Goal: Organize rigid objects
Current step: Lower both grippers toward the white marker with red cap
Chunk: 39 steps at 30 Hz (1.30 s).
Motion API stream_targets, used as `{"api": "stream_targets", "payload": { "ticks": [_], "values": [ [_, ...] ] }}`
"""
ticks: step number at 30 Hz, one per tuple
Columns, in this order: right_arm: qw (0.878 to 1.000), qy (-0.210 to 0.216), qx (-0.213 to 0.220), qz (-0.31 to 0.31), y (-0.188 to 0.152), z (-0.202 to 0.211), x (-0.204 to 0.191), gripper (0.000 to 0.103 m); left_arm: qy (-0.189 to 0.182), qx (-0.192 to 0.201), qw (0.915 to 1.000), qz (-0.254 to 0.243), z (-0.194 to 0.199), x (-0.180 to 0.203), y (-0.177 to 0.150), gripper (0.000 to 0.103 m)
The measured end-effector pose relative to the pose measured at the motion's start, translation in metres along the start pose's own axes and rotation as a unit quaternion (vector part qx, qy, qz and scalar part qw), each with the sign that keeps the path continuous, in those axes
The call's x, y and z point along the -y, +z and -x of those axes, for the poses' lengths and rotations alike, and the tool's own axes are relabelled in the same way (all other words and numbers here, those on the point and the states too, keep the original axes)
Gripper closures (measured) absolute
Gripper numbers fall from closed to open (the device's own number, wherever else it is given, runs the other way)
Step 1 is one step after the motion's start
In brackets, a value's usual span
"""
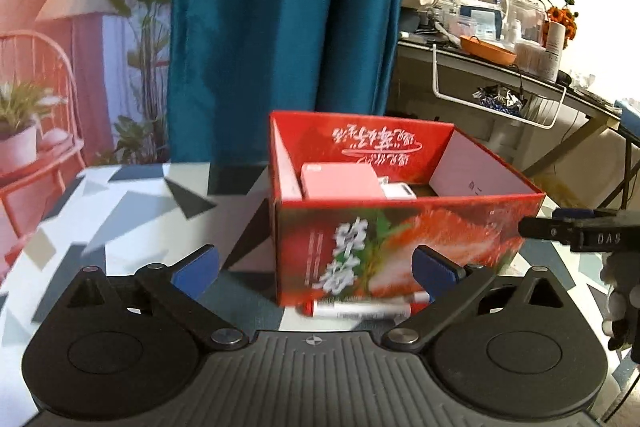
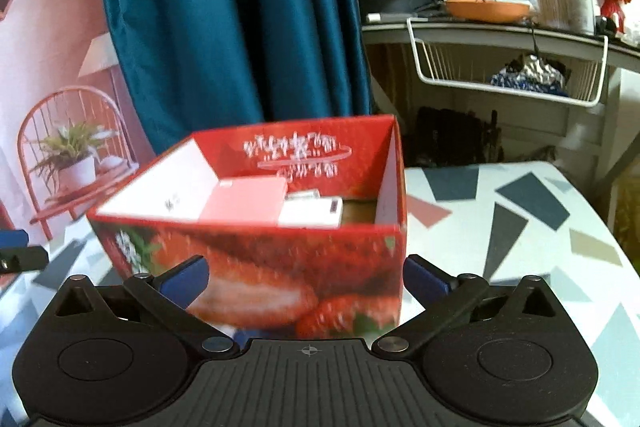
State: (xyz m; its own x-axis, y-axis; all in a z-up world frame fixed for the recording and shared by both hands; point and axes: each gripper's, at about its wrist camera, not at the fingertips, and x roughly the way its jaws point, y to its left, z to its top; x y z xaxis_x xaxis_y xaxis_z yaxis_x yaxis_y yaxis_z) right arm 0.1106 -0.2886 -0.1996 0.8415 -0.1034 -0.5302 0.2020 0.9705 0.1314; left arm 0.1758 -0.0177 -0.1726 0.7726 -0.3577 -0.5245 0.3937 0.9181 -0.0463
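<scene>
Markers [image 1: 360, 309] remain on the bench beside the strawberry box [image 1: 396, 243] — both grippers' jaws wide, empty; next, grasp one.

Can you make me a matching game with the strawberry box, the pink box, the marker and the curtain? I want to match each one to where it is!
Things:
1. strawberry box
2. pink box
3. marker
4. curtain

Places:
A. lying on the table in front of the strawberry box
B. hanging behind the table
C. standing on the patterned table
D. inside the strawberry box

Pairs: 1-C, 2-D, 3-A, 4-B
</scene>
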Motion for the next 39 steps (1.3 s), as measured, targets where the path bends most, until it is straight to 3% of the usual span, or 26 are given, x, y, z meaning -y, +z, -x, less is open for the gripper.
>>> {"api": "stream_targets", "payload": {
  "ticks": [11,22,39],
  "values": [
    [0.998,0.01,-0.059,0.014,-0.048,-0.018,-0.014,0.0,-0.007,-0.035,0.9992,0.015,-0.015,-0.006,-0.033,0.0],
    [0.997,0.028,-0.058,0.05,-0.061,-0.031,-0.042,0.001,-0.009,-0.058,0.9978,0.029,-0.031,-0.013,-0.043,0.0],
    [0.997,-0.016,-0.068,0.034,-0.063,-0.045,0.009,0.001,-0.014,-0.087,0.9957,0.03,-0.054,-0.007,-0.057,0.0]
  ]
}}
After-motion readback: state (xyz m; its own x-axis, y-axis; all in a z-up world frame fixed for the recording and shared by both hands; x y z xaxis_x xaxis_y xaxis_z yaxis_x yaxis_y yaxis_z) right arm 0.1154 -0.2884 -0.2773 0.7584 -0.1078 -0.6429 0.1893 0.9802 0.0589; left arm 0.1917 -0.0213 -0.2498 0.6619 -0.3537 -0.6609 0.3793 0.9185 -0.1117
